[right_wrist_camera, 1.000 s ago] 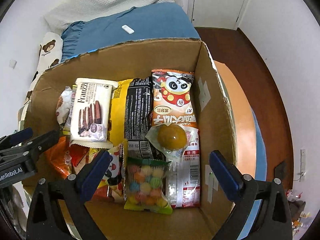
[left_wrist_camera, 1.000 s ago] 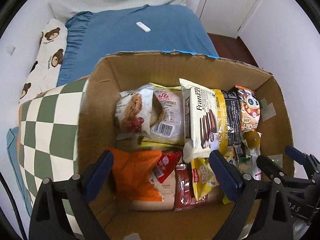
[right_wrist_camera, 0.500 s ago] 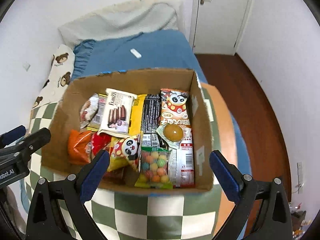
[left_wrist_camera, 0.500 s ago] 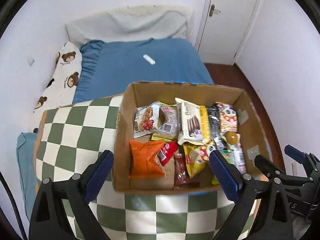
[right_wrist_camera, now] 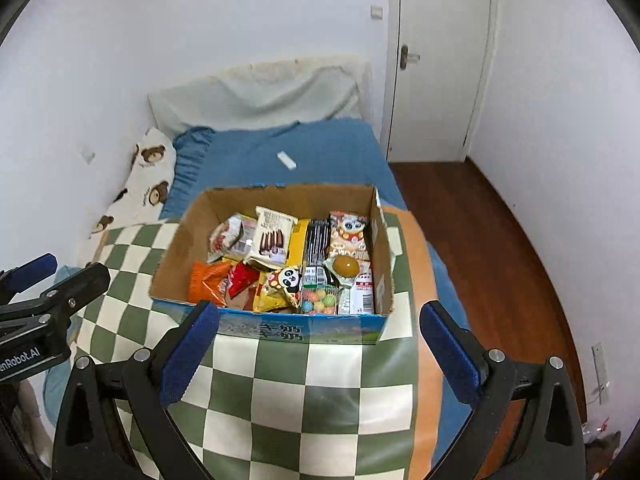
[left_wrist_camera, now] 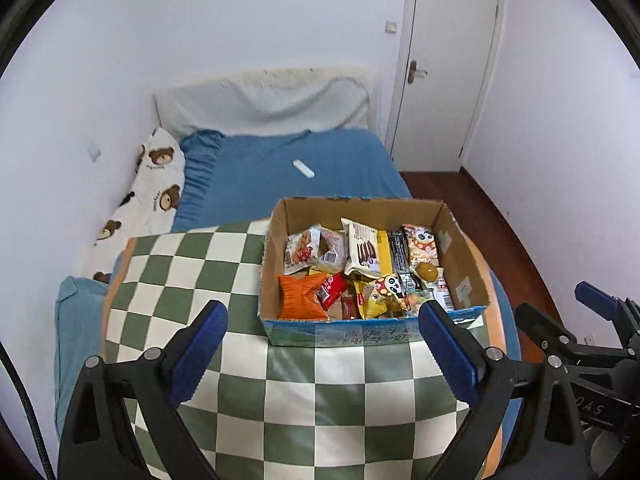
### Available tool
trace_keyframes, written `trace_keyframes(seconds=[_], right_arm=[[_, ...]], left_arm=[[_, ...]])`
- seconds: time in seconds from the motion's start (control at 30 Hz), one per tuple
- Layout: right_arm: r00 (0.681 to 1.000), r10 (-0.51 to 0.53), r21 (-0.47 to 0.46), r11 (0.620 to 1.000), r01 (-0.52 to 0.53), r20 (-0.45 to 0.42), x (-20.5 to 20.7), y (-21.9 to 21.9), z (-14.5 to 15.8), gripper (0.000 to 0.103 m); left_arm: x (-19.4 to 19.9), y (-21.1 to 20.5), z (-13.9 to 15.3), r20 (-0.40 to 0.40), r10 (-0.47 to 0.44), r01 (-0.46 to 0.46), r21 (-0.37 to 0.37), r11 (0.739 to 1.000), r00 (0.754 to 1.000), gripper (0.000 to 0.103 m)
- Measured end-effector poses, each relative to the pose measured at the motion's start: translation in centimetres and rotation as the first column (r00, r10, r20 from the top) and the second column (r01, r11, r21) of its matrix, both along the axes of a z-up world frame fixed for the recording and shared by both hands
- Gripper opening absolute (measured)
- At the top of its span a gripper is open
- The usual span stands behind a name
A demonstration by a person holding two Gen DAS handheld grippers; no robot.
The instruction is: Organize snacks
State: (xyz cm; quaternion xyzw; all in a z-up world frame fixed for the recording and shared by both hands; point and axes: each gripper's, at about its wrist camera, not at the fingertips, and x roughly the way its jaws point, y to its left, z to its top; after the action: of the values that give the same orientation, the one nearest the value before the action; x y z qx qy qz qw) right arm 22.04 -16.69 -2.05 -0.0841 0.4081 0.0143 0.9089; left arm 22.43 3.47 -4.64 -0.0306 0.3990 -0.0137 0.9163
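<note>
Both hand-held grippers gape, seemingly empty, before the snack-filled cardboard box (left_wrist_camera: pixel 460 248).

A small bedroom with plain white walls (left_wrist_camera: pixel 200 40) and a closed white door (left_wrist_camera: pixel 448 68) at the far right corner. A bed (left_wrist_camera: pixel 288 168) with blue sheets runs along the left wall, a bear-print pillow (left_wrist_camera: pixel 156 184) at its left edge. Dark wooden floor (right_wrist_camera: pixel 500 240) lies to the right.

One cardboard box (right_wrist_camera: pixel 384 280), two panda snack packets (right_wrist_camera: pixel 288 280) (right_wrist_camera: pixel 349 232), one orange bag (right_wrist_camera: pixel 206 282), one candy bag (right_wrist_camera: pixel 320 300).
</note>
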Motion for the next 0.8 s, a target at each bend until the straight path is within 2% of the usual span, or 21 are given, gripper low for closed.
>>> trace_keyframes(seconds=[0.4, 0.63, 0.8], right_arm=[[0.993, 0.019, 0.041, 0.999, -0.024, 0.116, -8.9, -0.4, 5.8, 0.103], [0.992, 0.033, 0.048, 0.998, -0.039, 0.120, -11.3, -0.4, 6.5, 0.103], [0.993, 0.024, 0.048, 0.998, -0.030, 0.116, -11.4, -0.5, 6.5, 0.103]], left_arm=[[-7.1, 0.0, 3.0, 0.063, 0.007, -0.008, 0.013, 1.000, 0.998, 0.098], [-8.6, 0.4, 3.7, 0.091, 0.018, -0.019, 0.016, 1.000, 0.996, 0.098], [-8.7, 0.2, 3.4, 0.101, 0.021, -0.024, 0.027, 0.999, 0.995, 0.099]])
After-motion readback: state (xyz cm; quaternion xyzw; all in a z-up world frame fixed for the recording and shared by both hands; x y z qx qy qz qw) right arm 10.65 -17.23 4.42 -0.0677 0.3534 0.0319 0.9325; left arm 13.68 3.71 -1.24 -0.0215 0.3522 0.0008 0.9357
